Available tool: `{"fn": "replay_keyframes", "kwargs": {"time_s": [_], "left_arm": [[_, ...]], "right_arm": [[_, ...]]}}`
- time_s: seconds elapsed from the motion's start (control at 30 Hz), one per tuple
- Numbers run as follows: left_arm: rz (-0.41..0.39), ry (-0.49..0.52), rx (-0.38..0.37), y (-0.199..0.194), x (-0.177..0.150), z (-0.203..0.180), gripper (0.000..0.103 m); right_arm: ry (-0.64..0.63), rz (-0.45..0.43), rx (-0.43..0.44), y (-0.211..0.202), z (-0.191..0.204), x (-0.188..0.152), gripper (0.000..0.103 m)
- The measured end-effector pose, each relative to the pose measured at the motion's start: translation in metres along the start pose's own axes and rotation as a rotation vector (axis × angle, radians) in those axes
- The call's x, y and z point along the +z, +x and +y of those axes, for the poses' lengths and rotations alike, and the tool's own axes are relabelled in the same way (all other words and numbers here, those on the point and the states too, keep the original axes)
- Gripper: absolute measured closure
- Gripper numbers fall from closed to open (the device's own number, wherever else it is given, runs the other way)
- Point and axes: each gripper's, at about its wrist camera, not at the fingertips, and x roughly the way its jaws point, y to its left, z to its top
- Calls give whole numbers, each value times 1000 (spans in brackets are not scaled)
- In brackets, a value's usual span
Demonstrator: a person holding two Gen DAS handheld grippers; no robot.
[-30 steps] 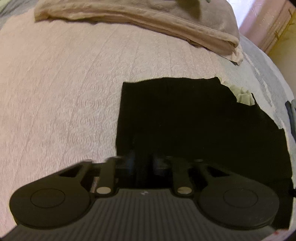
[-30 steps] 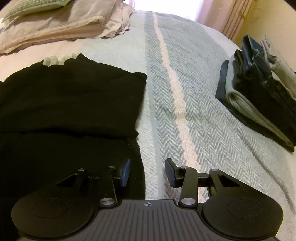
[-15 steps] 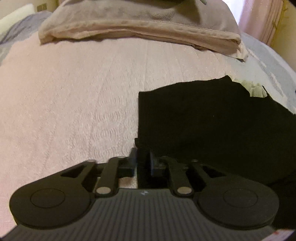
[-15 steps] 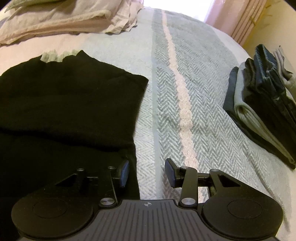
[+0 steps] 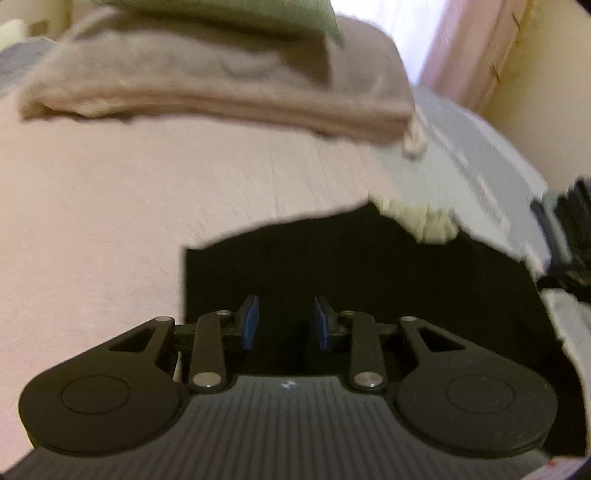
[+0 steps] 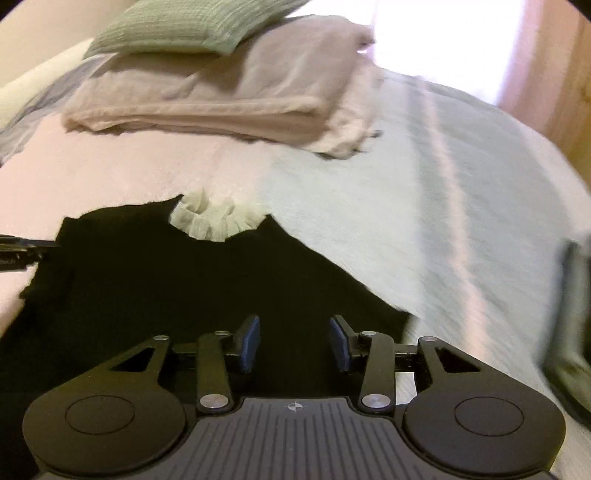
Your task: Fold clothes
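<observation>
Left gripper [image 5: 286,325]: jaws opening, clenched a second ago, now clear of the flat black knit garment with pale ruffled collar [image 5: 332,266] on the pink-and-blue woven bed cover [image 5: 110,206]. Right gripper [image 6: 293,345]: released, empty, now over the garment instead of beside it. No legible writing. Folded beige blanket [image 6: 229,96] and sage cushion [image 6: 184,26] behind; dark folded clothes stack [image 5: 569,236] at right.

Green pillow [image 6: 192,26] on folded blanket [image 6: 229,96], bedspread [image 6: 424,206]
</observation>
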Motion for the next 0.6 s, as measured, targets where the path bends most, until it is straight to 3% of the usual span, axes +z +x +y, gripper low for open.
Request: {"fn": "replay_keyframes", "kwargs": {"time_s": [0.07,0.13,0.27,0.33,0.4,0.47,0.53,0.6], "left_arm": [[28,54,35,25,-7,3,74],[18,90,20,30,-11,8,75],[-3,44,54,11,-3,22,81],[-32,41,62,-5,-2,21,82],[-32,58,18,-17,-8,6,82],[-8,112,-30,-18,-19,-14,81],[53,210,-32,-14,-38,-31,80],[62,260,-1,-21,-59,-31,79]], "right_arm": [[-49,59,-68,40,-11,-10,65],[-82,27,-117,52,-31,-27,65],[126,48,-243,20,-70,-40,64],[162,-7,-257,-10,-64,-44,64],[143,-49,-176,-28,-42,-50,64],[84,-20,-108,-25,-12,-60,64],[-31,67,-165,-10,11,-80,64],[-82,59,-255,-21,20,-99,63]]}}
